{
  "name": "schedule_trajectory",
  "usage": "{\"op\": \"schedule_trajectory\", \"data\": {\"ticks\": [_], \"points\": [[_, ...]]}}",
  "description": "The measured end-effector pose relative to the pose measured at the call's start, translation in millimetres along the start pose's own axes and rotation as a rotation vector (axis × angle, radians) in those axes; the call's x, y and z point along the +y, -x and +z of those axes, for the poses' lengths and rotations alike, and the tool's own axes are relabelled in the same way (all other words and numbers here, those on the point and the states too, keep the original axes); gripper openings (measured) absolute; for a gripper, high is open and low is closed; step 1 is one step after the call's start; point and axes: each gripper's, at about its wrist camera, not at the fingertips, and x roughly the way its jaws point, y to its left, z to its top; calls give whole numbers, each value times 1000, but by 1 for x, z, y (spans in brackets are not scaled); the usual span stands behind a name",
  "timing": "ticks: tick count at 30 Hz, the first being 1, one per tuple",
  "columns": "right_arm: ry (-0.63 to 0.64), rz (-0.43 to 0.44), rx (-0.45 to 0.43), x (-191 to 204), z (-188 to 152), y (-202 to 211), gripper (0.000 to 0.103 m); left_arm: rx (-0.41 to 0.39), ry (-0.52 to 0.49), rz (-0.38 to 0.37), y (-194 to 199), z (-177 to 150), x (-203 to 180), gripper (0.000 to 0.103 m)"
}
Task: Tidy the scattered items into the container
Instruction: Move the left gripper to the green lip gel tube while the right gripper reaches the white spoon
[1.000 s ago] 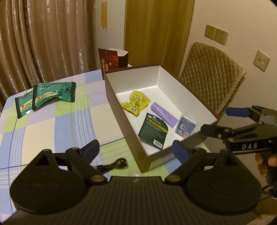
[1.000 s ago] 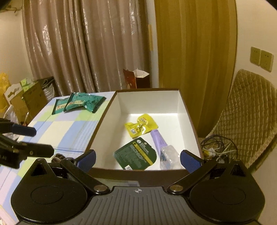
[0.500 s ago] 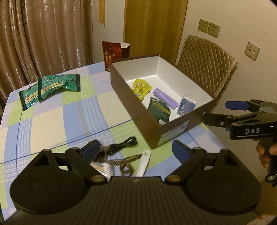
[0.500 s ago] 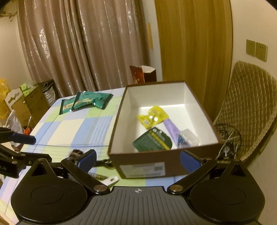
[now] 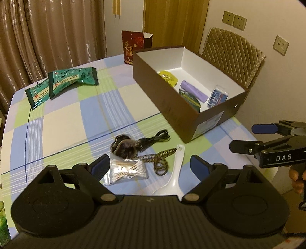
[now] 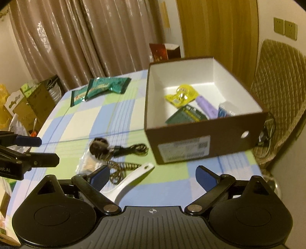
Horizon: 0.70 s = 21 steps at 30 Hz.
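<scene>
- Hovering above the checked tablecloth (image 5: pixel 63 122), the left gripper (image 5: pixel 150 166) has its jaws spread wide, holding nothing.
- Right gripper (image 6: pixel 153 175) hangs likewise, jaws apart and empty.
- Brown box (image 5: pixel 172 107) sits on the table's right side, holding a yellow packet (image 6: pixel 181 94), purple tube (image 5: pixel 194 91), green sachet (image 6: pixel 188 115) and blue pack (image 5: pixel 218 97).
- Near the box's front, a white spoon (image 5: pixel 172 178), cotton swab packet (image 5: pixel 126 172), patterned cord (image 5: pixel 160 160), black cable (image 5: pixel 155 138) and dark furry item (image 5: pixel 124 148) lie clustered.
- Two green packets (image 5: pixel 63 83) lie well apart, far left.

quilted chair (image 5: pixel 232 51), curtains (image 6: pixel 76 38), wall sockets (image 5: pixel 234 18)
</scene>
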Motion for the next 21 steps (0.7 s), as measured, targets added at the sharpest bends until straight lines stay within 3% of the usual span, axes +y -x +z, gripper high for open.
{"op": "schedule_trajectory", "data": {"ticks": [6,11,14,21], "points": [[-35,21,72,13,-16,-16,82,24,17,-9,-4,-14,24,89],[-84,62,137,24,-33,-33,65,66,22,-2,-12,-30,40,89],[-114,95,170,29,-41,-45,47,91,27,-10,-18,-39,47,88],[-214,148,197,25,-48,-73,31,117,49,-1,-30,-47,65,88]]}}
